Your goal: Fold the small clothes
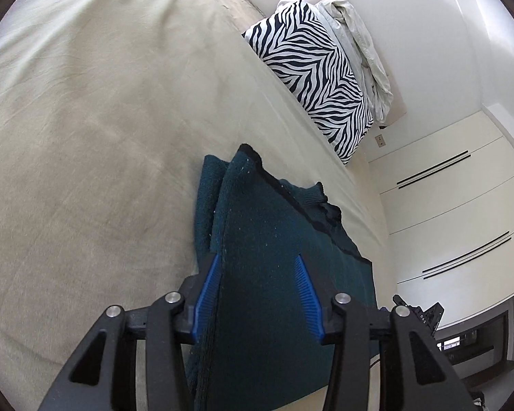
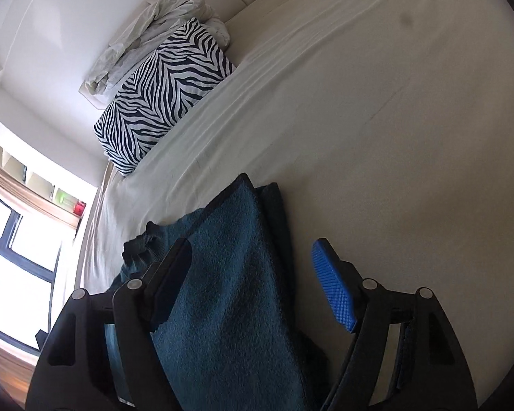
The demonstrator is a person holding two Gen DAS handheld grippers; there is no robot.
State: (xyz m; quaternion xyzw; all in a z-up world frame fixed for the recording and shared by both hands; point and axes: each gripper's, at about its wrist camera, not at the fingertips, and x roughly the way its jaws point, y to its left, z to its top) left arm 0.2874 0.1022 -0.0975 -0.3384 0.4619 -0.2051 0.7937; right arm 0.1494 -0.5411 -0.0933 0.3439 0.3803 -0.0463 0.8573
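A dark teal knitted garment (image 1: 274, 239) lies folded on the beige bed sheet (image 1: 85, 137). It also shows in the right wrist view (image 2: 222, 274). My left gripper (image 1: 257, 267) is open, its blue pads (image 1: 306, 294) spread with the garment lying between and under them. My right gripper (image 2: 253, 260) is open too, one blue pad (image 2: 332, 284) clear at the right and the other finger (image 2: 171, 267) over the garment's left part. Neither gripper pinches the fabric.
A zebra-striped pillow (image 1: 318, 75) and a crumpled pale sheet (image 1: 359, 41) lie at the head of the bed; both show in the right wrist view (image 2: 164, 92). White wardrobe doors (image 1: 455, 205) stand beyond the bed edge. A window (image 2: 13, 257) is at the left.
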